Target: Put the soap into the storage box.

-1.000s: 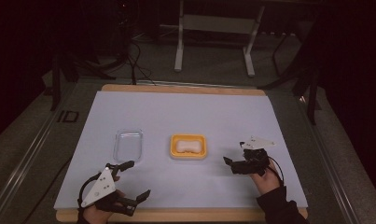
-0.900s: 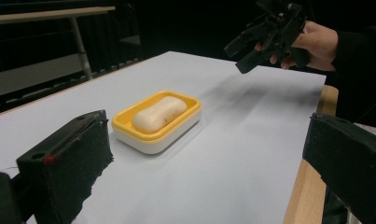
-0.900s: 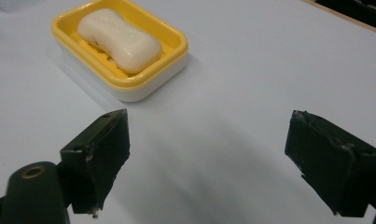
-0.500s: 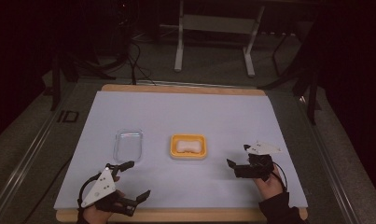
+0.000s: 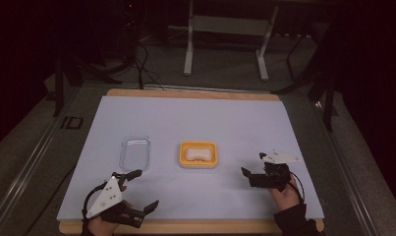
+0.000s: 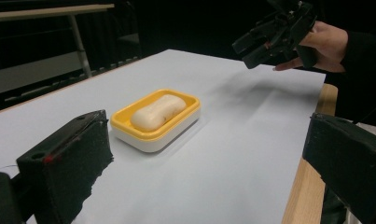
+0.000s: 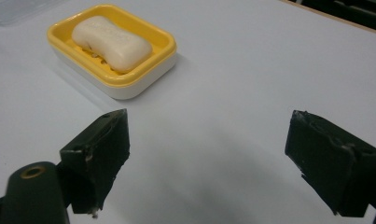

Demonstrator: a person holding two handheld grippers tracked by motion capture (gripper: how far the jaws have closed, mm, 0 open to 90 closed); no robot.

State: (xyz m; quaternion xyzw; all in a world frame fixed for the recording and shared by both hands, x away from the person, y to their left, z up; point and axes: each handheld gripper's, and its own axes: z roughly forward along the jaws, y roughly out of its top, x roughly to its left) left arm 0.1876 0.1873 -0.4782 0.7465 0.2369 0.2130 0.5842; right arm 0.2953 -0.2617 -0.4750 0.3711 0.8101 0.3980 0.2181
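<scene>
A yellow soap dish (image 5: 183, 147) (image 6: 129, 127) (image 7: 146, 70) sits mid-table with a pale soap bar (image 5: 197, 154) (image 6: 157, 112) (image 7: 111, 37) lying in it. To its left lies a clear plastic lid (image 5: 135, 152) (image 7: 13, 9). My left gripper (image 5: 144, 189) (image 6: 206, 140) hovers near the table's front left edge, open and empty, jaws facing the dish. My right gripper (image 5: 253, 165) (image 6: 269, 37) (image 7: 209, 128) is held to the right of the dish, open with nothing between its jaws, and apart from the dish.
The pale sheet (image 5: 195, 123) covers a wooden table whose edge (image 5: 185, 227) runs along the front. Beyond the far side stand a metal stand (image 5: 225, 44) and cables on a dark floor.
My right gripper has drifted slightly to the right, away from the soap dish. The left gripper, dish and lid have not moved.
</scene>
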